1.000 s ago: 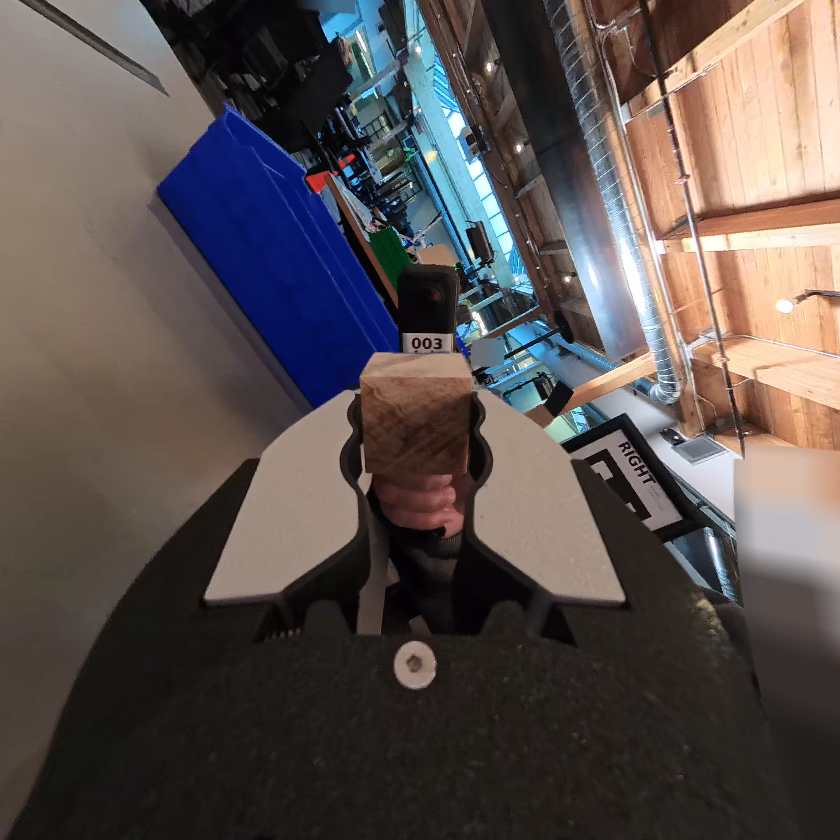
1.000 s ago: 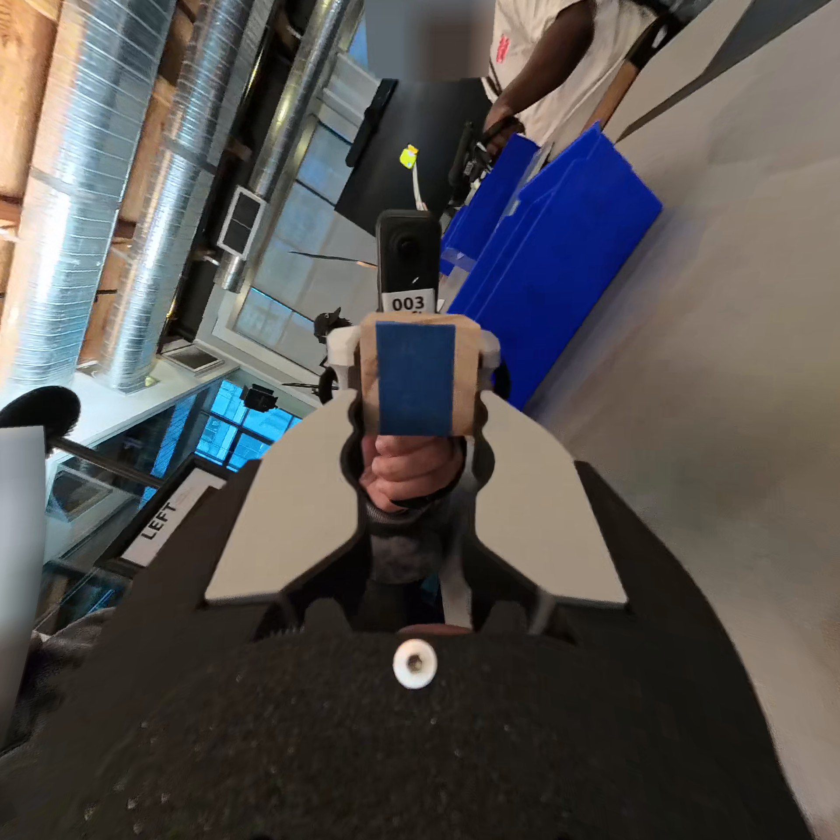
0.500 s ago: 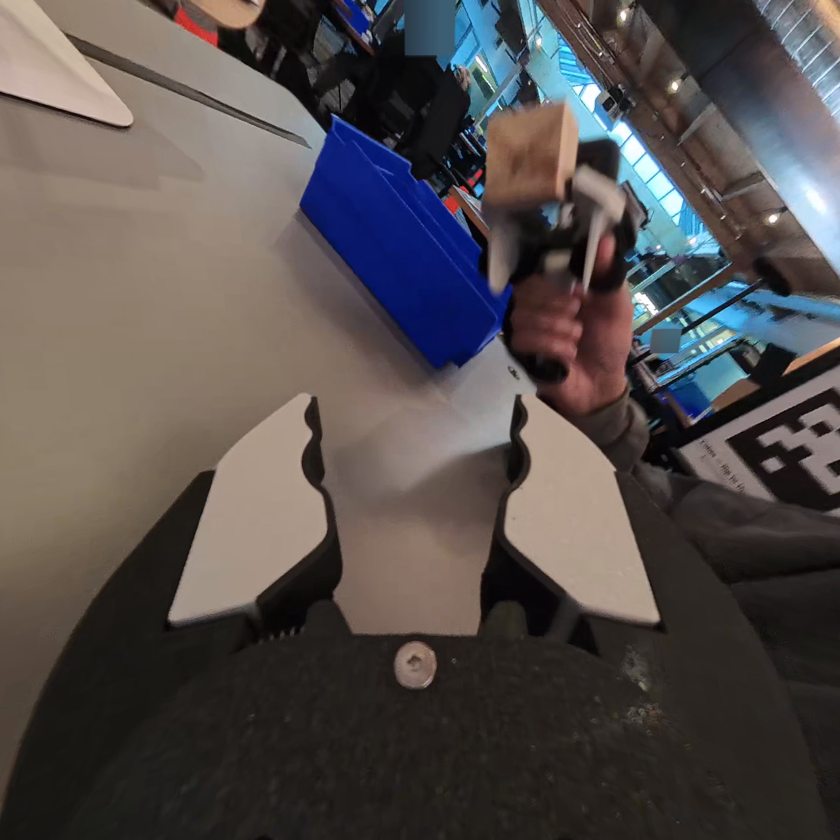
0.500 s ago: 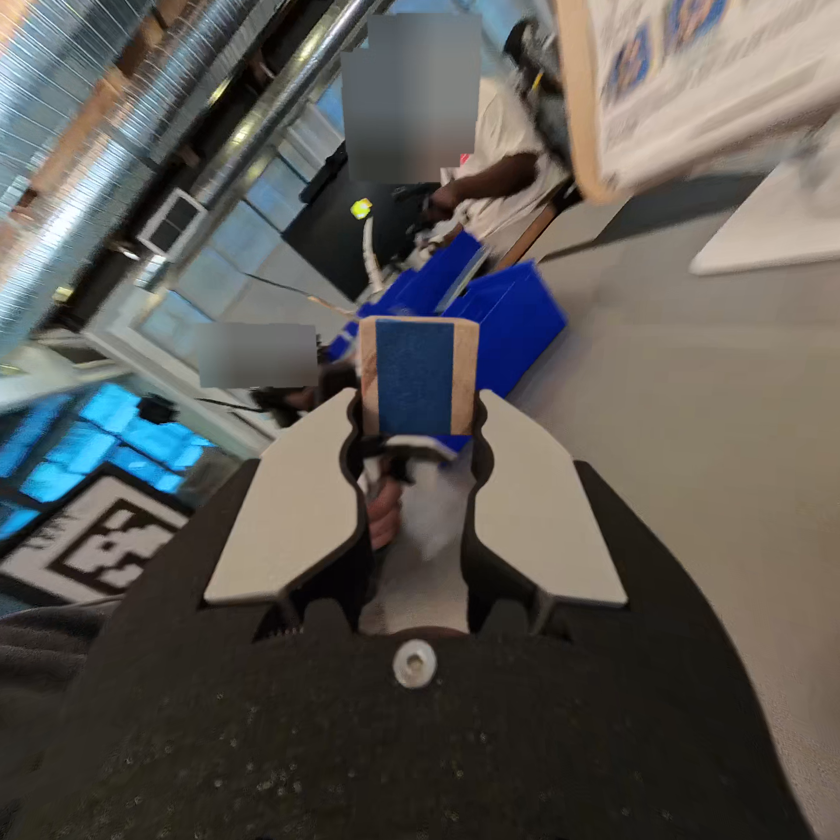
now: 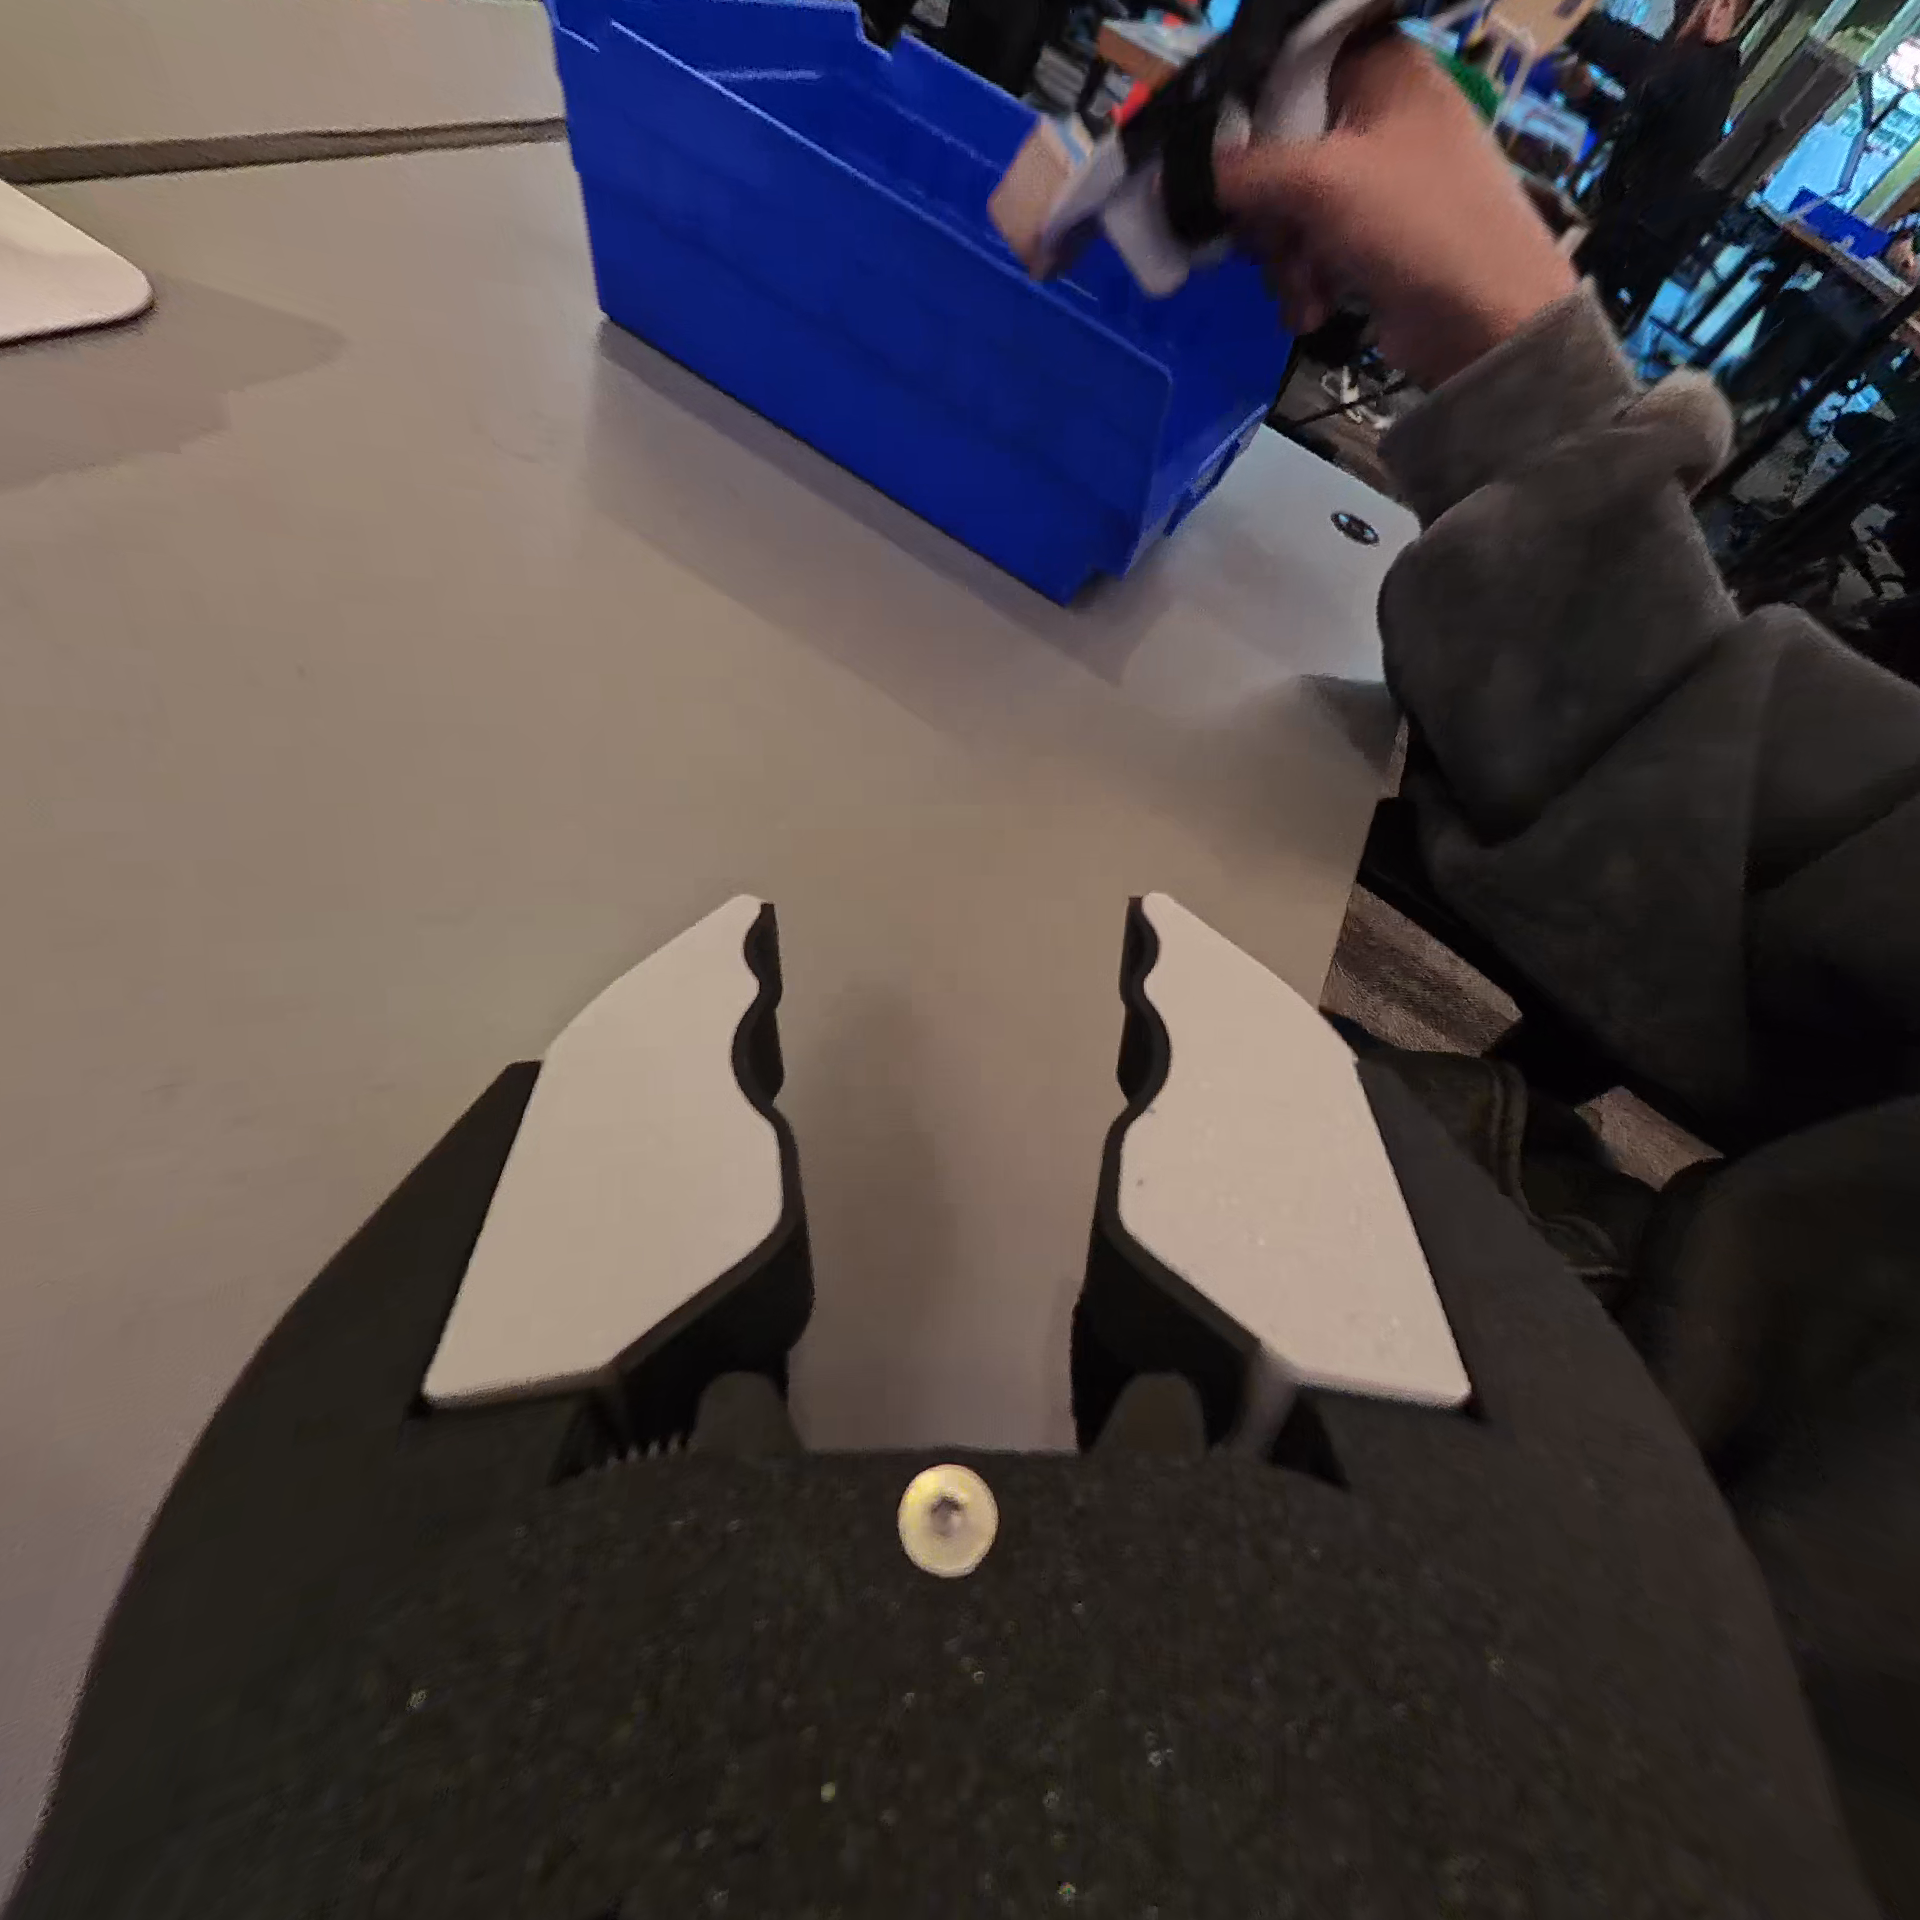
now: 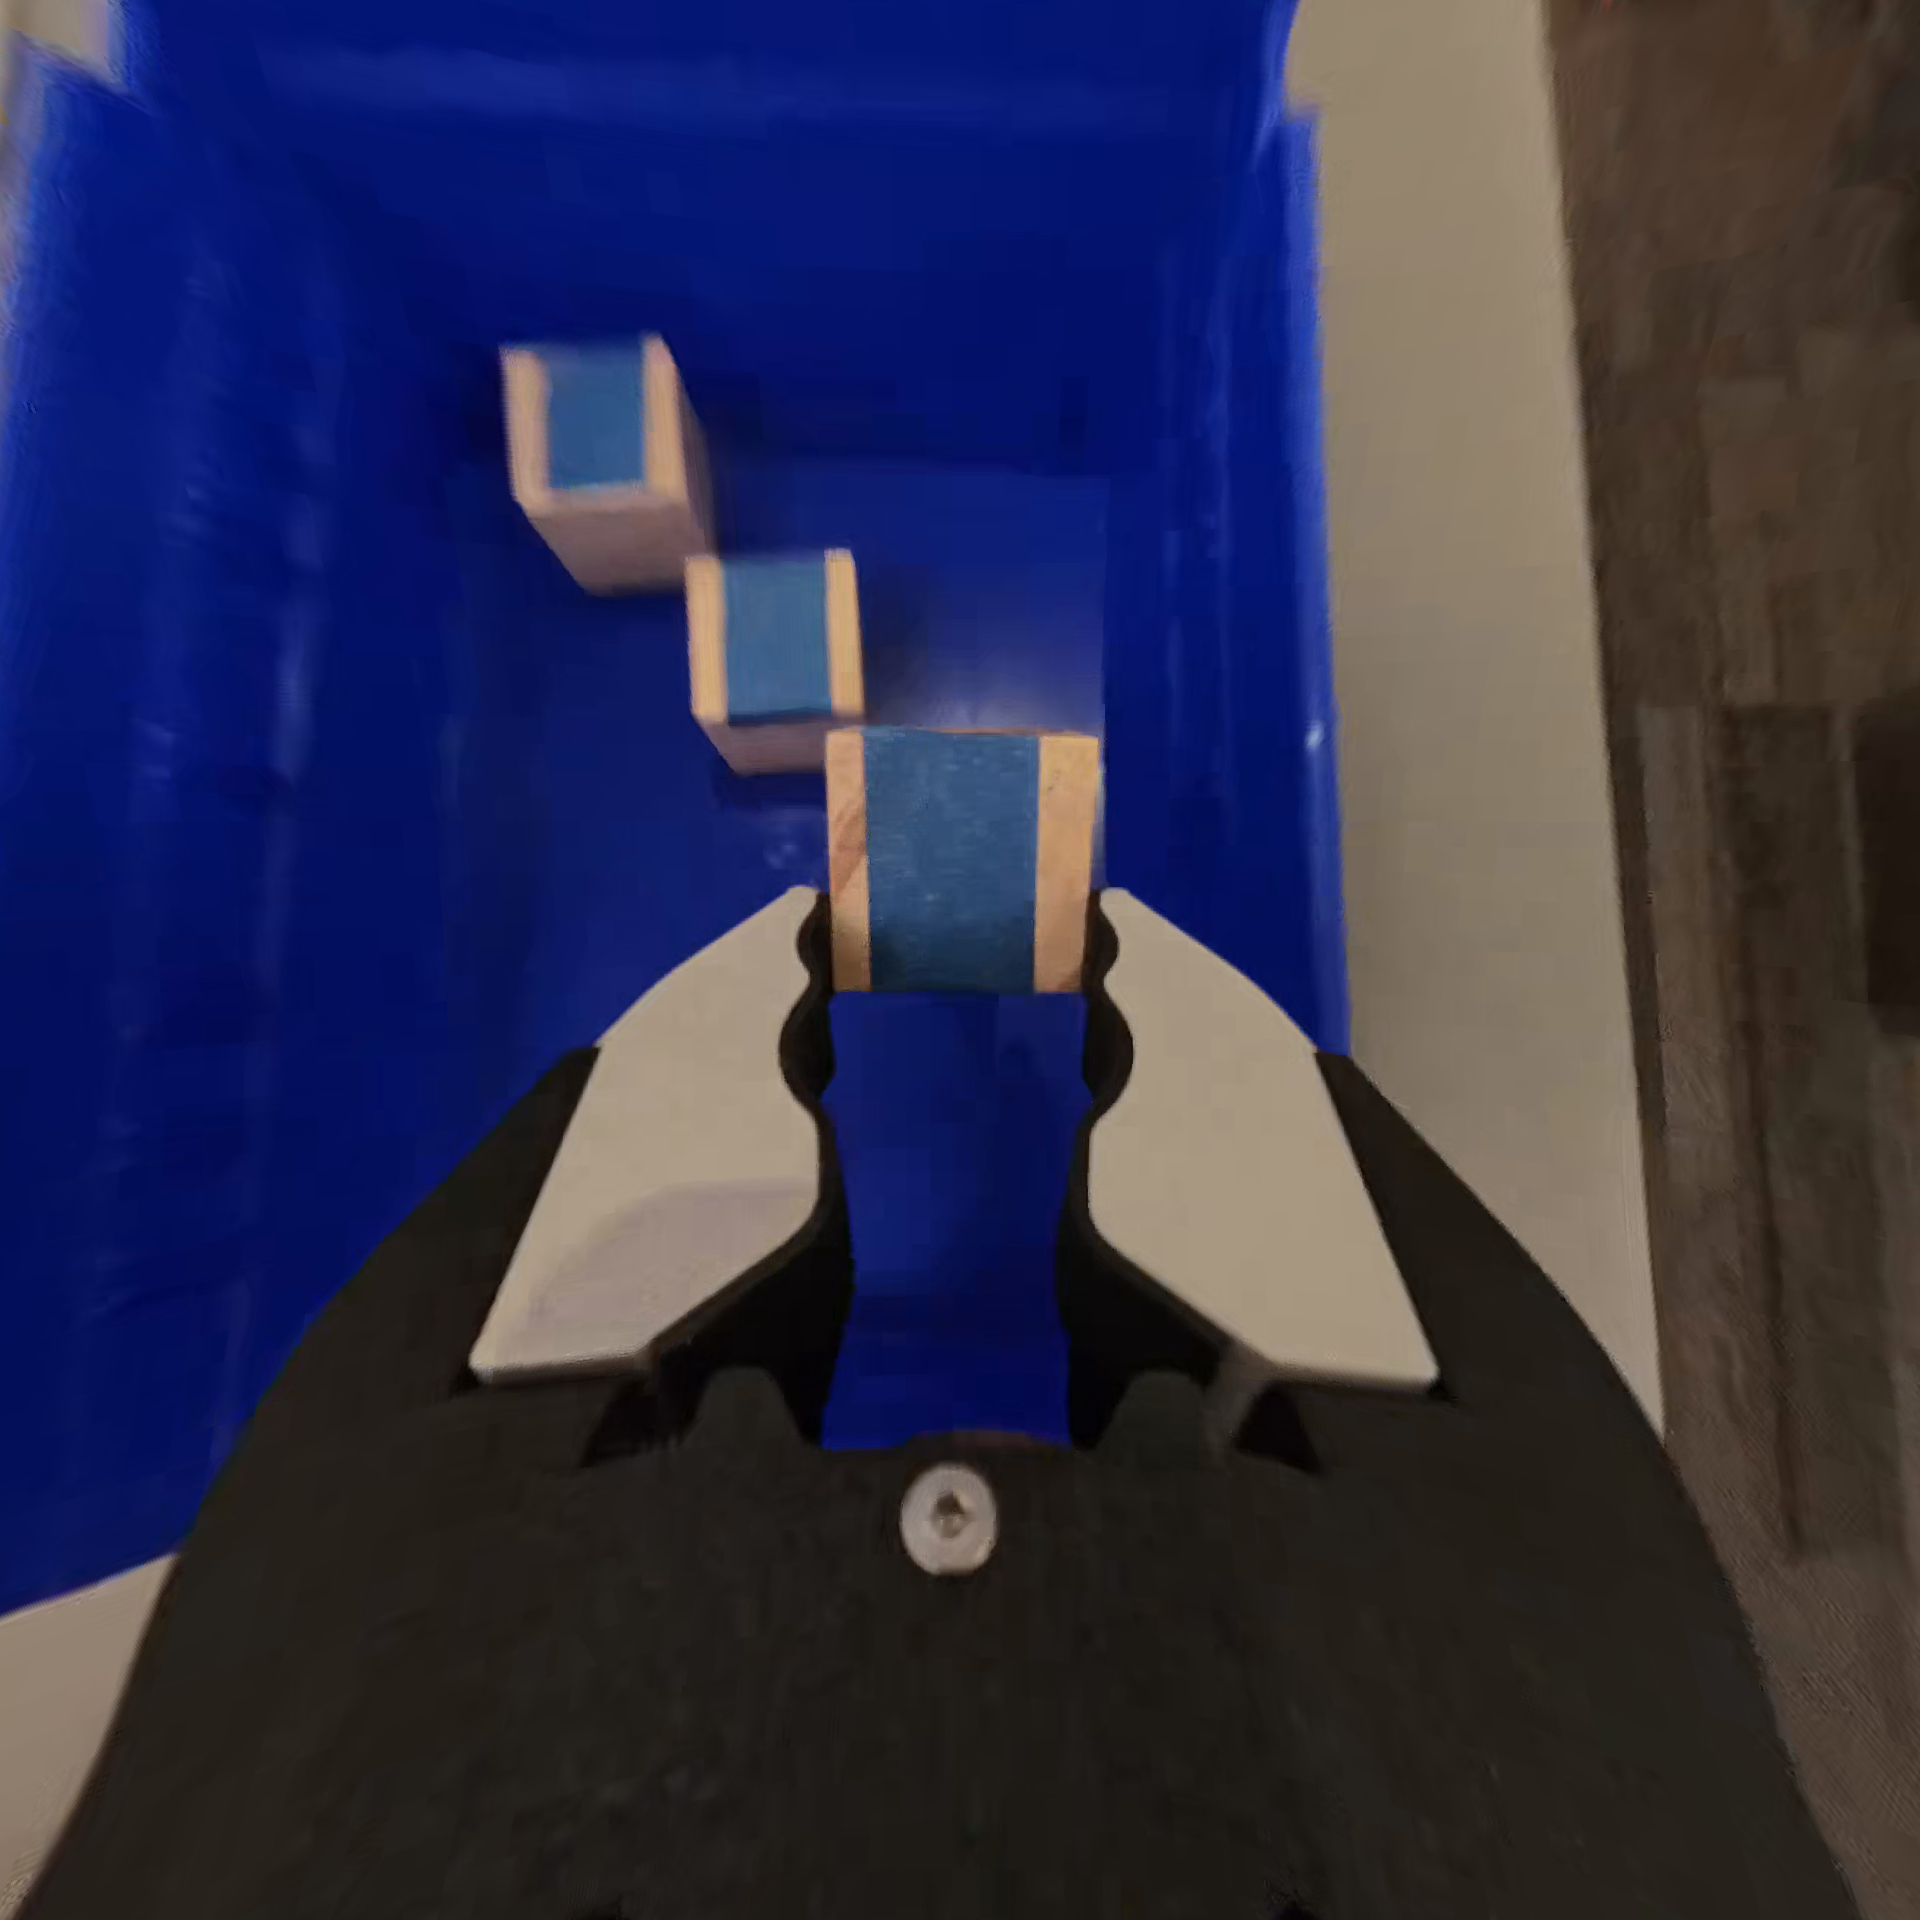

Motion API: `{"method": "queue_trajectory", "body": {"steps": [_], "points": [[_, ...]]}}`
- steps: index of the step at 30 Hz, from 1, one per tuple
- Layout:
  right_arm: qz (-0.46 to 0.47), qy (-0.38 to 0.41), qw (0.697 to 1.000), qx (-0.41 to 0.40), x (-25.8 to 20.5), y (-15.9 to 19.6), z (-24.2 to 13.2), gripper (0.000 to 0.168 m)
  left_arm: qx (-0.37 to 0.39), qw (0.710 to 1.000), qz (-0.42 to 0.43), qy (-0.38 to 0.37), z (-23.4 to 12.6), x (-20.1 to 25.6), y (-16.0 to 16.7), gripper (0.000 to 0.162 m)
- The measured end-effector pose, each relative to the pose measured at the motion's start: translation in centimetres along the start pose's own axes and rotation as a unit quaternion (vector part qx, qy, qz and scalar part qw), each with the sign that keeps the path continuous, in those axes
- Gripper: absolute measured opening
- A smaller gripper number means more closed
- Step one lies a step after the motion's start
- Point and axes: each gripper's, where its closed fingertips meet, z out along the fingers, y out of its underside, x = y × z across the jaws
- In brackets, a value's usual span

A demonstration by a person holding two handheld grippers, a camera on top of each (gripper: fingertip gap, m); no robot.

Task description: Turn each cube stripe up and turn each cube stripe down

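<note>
The right gripper (image 6: 961, 940) pinches a wooden cube (image 6: 961, 862) by its bare side faces, stripe toward the camera, above the blue bin (image 6: 260, 727). It looks light, rigid, smooth. Two cubes (image 6: 774, 649) lie at 11 o'clock. The left gripper (image 5: 948, 997) gapes, empty.

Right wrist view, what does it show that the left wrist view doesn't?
Only the right wrist view looks down into the bin: two cubes on its floor, blue stripes up, and the stripe on the held cube. Only the left wrist view shows the empty, open left claw over the grey table, and a hand. Both show the blue bin and the right claw gripping that cube.
</note>
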Motion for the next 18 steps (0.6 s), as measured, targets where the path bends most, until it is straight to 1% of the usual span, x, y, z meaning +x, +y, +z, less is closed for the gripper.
{"method": "queue_trajectory", "body": {"steps": [3, 6, 10, 14, 15, 16, 17, 18], "points": [[-0.019, 0.033, 0.996, -0.074, 0.5, 2.4, 2.8, 0.046, 0.002, 1.000, -0.022, 0.014, -0.3, -0.2, -0.2, 0.062], [-0.030, 0.057, 0.994, -0.093, 0.7, 2.8, 3.5, 0.046, 0.009, 0.999, -0.040, 0.016, -0.5, -0.7, -0.3, 0.061], [-0.021, 0.038, 0.992, -0.120, 0.0, 3.8, 4.4, 0.046, 0.003, 0.998, -0.054, 0.027, -0.4, -0.7, -0.1, 0.061], [-0.025, 0.047, 0.992, -0.111, 0.5, 3.6, 4.4, 0.046, -0.006, 0.999, -0.048, 0.025, -0.2, -0.6, 0.1, 0.062], [-0.028, 0.054, 0.993, -0.100, 0.7, 3.3, 4.0, 0.050, -0.008, 0.999, -0.045, 0.023, -0.1, -0.6, 0.2, 0.062], [-0.028, 0.055, 0.994, -0.091, 0.7, 2.8, 3.2, 0.062, -0.010, 0.999, -0.042, 0.021, -0.1, -0.6, 0.2, 0.063], [-0.030, 0.051, 0.995, -0.075, 0.4, 2.0, 1.9, 0.065, -0.012, 0.999, -0.040, 0.019, -0.1, -0.6, 0.3, 0.063], [-0.030, 0.049, 0.998, -0.040, 0.2, 0.7, 0.0, 0.065, -0.012, 0.999, -0.038, 0.016, -0.1, -0.7, 0.3, 0.063]]}}
